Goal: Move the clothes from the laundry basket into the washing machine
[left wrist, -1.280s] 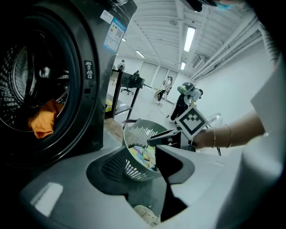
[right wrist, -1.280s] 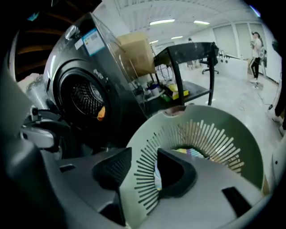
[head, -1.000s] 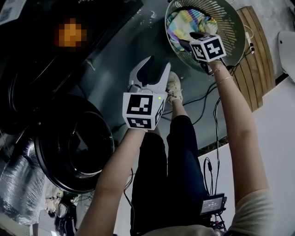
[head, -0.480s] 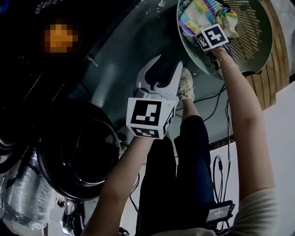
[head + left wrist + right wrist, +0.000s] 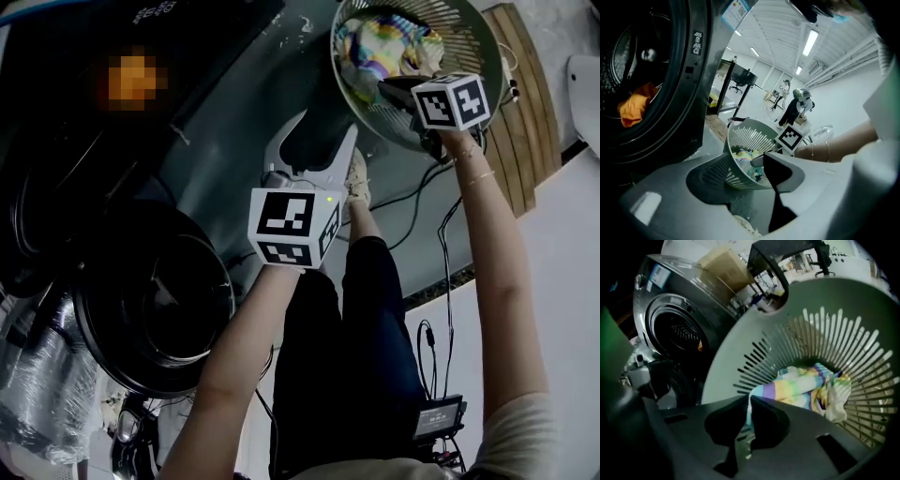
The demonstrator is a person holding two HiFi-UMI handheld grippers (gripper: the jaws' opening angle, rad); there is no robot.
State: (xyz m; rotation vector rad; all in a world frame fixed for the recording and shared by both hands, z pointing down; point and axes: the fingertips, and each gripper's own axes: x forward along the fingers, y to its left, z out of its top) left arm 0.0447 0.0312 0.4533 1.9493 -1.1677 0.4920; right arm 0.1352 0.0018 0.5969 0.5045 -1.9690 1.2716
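Note:
The green slatted laundry basket (image 5: 469,37) lies on the floor and holds a pastel striped cloth (image 5: 375,47). My dark right gripper (image 5: 380,86) reaches into it. Its jaws have just been closing and are shut on an edge of the striped cloth (image 5: 806,385), pinched at the right gripper (image 5: 747,401). The white left gripper (image 5: 326,127) hovers between basket and washing machine; its jaws have just been opening, with nothing between them. Past the left gripper (image 5: 740,161) I see the basket (image 5: 740,140). An orange cloth (image 5: 635,108) lies in the washing machine drum (image 5: 628,70).
The round washer door (image 5: 155,300) hangs open at lower left. A wooden board (image 5: 520,103) lies right of the basket, and cables (image 5: 441,234) trail over the floor. The person's legs and shoe (image 5: 356,178) stand between the grippers. A plastic-wrapped bundle (image 5: 37,375) sits at lower left.
The right gripper reached deeper into the basket, shut on the striped cloth and drew back a little. The left gripper stayed about where it was.

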